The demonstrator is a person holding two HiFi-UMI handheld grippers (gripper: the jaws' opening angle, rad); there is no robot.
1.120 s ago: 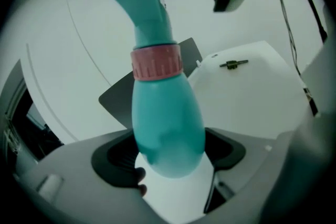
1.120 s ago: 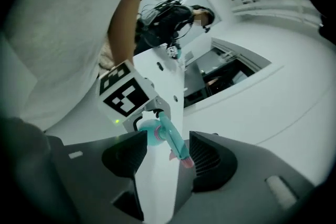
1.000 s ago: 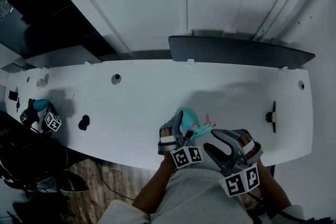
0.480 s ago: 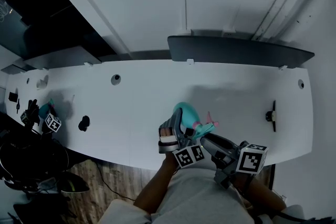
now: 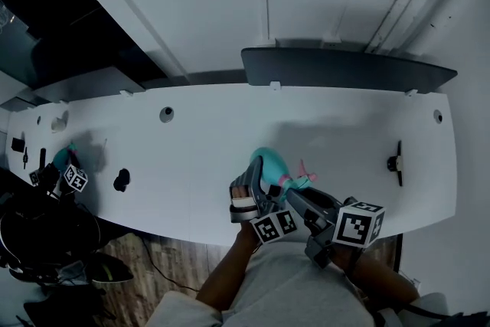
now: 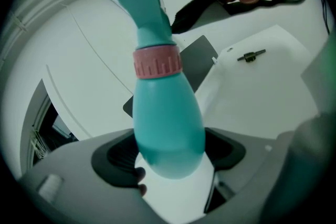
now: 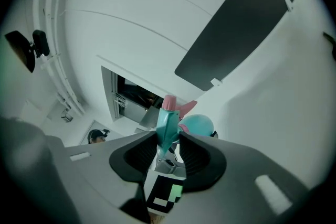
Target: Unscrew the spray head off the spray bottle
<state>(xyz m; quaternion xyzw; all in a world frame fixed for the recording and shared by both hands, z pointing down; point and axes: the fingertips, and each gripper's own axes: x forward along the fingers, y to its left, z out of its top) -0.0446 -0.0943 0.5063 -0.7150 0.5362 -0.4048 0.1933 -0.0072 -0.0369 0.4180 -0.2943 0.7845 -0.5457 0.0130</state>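
Seemingly sprayer (image 7: 168, 122) between closing right tongs (image 7: 168, 143)

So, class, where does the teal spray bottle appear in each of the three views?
Head view: spray bottle lower centre.
Left gripper view: bottle fills the centre, neck up.
Right gripper view: bottle small, low centre.
Shared landmark: dark panel on the wall.
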